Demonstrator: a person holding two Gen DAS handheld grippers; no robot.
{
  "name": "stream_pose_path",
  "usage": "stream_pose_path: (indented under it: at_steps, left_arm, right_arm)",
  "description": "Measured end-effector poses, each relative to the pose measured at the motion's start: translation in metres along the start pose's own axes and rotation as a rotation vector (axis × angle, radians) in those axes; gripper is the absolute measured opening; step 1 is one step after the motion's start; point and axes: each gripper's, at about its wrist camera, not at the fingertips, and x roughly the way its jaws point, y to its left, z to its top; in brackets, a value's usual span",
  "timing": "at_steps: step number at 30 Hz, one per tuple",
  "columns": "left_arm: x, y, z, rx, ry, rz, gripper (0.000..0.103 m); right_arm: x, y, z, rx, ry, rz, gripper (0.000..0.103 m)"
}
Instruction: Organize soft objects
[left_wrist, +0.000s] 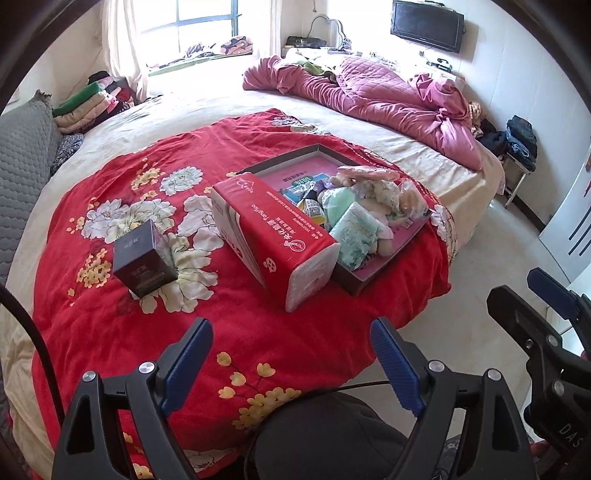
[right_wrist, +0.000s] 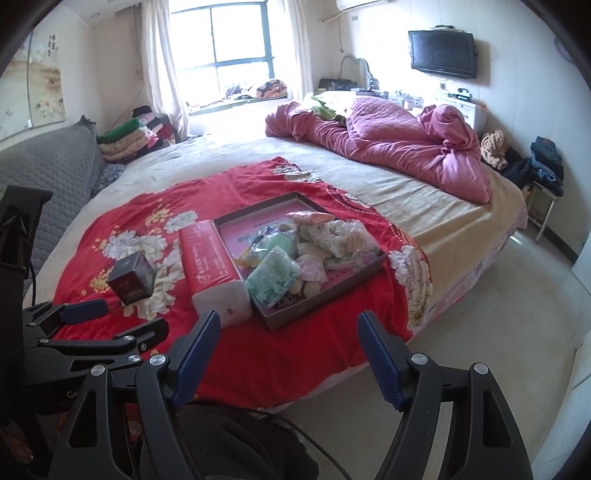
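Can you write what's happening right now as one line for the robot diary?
left gripper: open, empty | right gripper: open, empty | tissue pack: beside tray | soft items: piled in tray

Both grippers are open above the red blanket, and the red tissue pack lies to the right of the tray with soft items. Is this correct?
Not quite. The red tissue pack lies left of the tray, against its left wall, as the right wrist view shows. The rest holds: left gripper and right gripper are open above the red blanket.
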Motion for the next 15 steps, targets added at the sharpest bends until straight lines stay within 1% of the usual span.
stream_pose_path:
  at_steps: [4, 10, 15]
  left_arm:
    - [0.001, 0.001, -0.001, -0.007, 0.004, 0.004, 0.087]
    - [0.001, 0.000, -0.002, -0.003, 0.006, 0.018, 0.087]
    - [0.001, 0.001, -0.002, -0.001, 0.011, 0.029, 0.087]
  right_arm:
    - [0.000, 0.001, -0.001, -0.002, 0.003, 0.000, 0.078]
    - [0.009, 0.000, -0.006, 0.005, 0.047, 0.015, 0.078]
    - [0.010, -0.001, -0.008, 0.011, 0.052, 0.016, 0.078]
